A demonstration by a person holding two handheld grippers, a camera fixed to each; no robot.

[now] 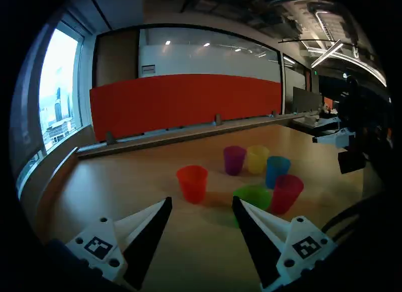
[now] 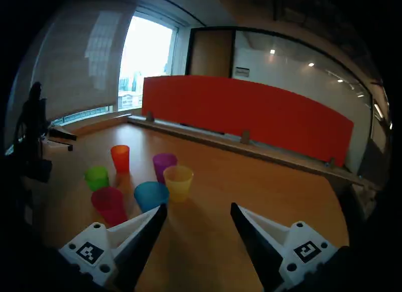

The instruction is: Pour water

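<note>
— Cups, where are they standing?
— Six are standing upright in a loose ring on the wooden surface (image 1: 125, 181). I am taking the orange cup (image 1: 192, 183) as the marker. In the left gripper view it is standing at the left end of the group.
— And the rest?
— The purple cup (image 1: 234, 160) is standing beyond the orange cup and to its right. The yellow cup (image 1: 257, 159) is sitting just beside the purple one, on the side away from the orange cup. The blue cup (image 1: 277, 170) is standing farther right again. The green cup (image 1: 253, 196) is standing near the orange cup, to its right and closer to the camera. The pink cup (image 1: 286, 193) is overlapping the green one on the side away from the orange cup.
— Is any of them holding water?
— I cannot tell.
— How is the left tool looking?
— The left tool (image 1: 201, 199) is hovering over the surface just short of the orange cup. Its fingers are standing wide apart and gripping nothing.
— The right tool?
— The right tool (image 2: 198, 206) is gaping just as wide and carrying nothing. From its side the orange cup is standing at the back of the group, with the blue and pink cups nearer.
— Behind all that?
— A red partition (image 1: 186, 103) is running along the surface's edge beyond the orange cup.
</note>
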